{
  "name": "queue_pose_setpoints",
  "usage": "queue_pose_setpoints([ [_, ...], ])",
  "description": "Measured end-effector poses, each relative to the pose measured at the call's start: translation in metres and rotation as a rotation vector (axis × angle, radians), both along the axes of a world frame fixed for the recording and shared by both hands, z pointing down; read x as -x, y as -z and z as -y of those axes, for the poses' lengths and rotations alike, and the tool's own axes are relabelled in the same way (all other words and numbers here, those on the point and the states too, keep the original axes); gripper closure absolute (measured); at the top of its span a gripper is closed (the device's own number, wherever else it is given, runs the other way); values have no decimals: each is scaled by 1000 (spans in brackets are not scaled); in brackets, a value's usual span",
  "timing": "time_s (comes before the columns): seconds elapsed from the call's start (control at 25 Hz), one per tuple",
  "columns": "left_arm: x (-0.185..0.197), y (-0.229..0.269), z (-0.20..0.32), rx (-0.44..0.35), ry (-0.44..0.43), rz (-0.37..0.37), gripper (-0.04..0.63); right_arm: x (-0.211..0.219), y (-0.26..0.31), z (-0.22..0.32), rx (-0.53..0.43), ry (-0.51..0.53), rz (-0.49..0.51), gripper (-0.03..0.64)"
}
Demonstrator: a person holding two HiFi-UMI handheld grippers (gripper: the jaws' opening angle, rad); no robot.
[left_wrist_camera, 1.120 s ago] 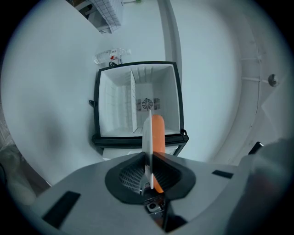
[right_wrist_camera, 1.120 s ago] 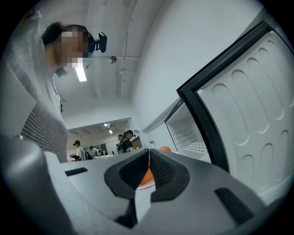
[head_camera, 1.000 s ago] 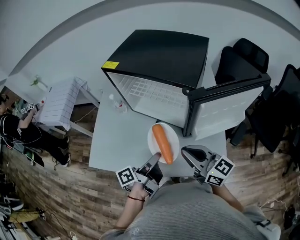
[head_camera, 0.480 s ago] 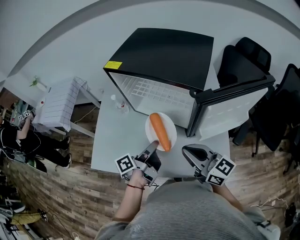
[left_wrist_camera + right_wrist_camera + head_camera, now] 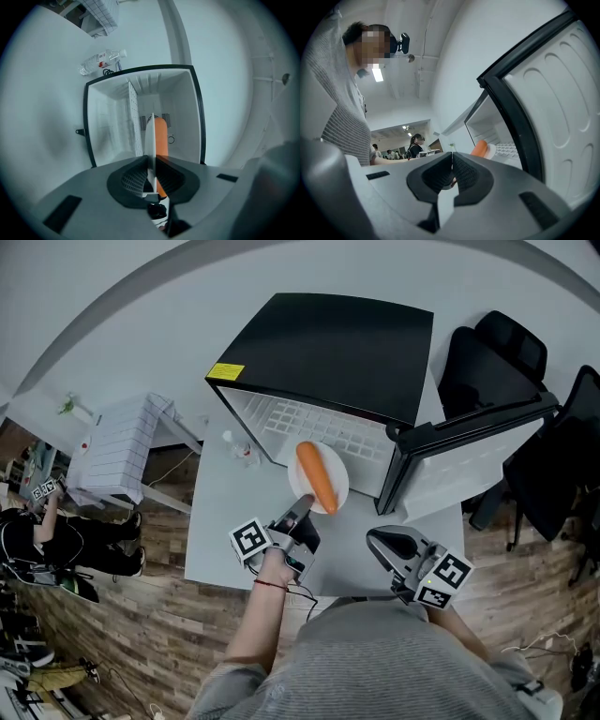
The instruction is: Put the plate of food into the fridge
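White plate [image 5: 336, 488], orange food [image 5: 316, 474] aboard: edge clamped by left hand-held gripper [image 5: 302, 508], open fridge [image 5: 328, 352] at 12 o'clock. Right hand-held gripper [image 5: 380, 542]: clenched, empty, 4 o'clock.

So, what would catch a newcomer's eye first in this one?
The long orange food on a white plate stands out most. The left gripper holds the plate by its rim, right at the mouth of the black fridge. The fridge's door is swung open to the right, and the right gripper sits shut and empty nearby.
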State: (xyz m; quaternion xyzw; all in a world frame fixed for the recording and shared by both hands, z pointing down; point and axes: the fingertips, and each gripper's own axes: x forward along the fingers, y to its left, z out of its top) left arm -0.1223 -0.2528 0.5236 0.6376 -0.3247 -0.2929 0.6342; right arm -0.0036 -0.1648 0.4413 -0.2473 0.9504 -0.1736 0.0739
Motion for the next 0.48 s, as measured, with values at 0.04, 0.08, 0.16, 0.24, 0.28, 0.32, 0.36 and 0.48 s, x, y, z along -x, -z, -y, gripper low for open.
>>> queue_pose_setpoints([
  [0.04, 1, -1, 4, 2, 0, 2, 543, 0, -1, 1, 2, -1, 0, 603],
  [0.08, 2, -3, 8, 5, 1, 2, 543, 0, -2, 2, 3, -2, 0, 603],
  [0.16, 5, -7, 15, 10, 0, 8, 543, 0, -3, 4, 7, -7, -2, 603],
  [0.24, 8, -14, 22, 15, 0, 21, 543, -2, -5, 6, 11, -14, -3, 603],
  [0.28, 8, -14, 24, 20, 2, 15, 543, -2, -5, 8, 12, -18, -2, 603],
  [0.32, 7, -12, 27, 25, 5, 5, 543, -2, -5, 9, 12, -21, -1, 603],
  [0.36, 8, -12, 30, 28, 8, 0, 543, -2, -5, 10, 12, -23, 0, 603],
  [0.48, 14, -22, 39, 28, 8, 24, 543, -3, -6, 13, 16, -32, -2, 603],
])
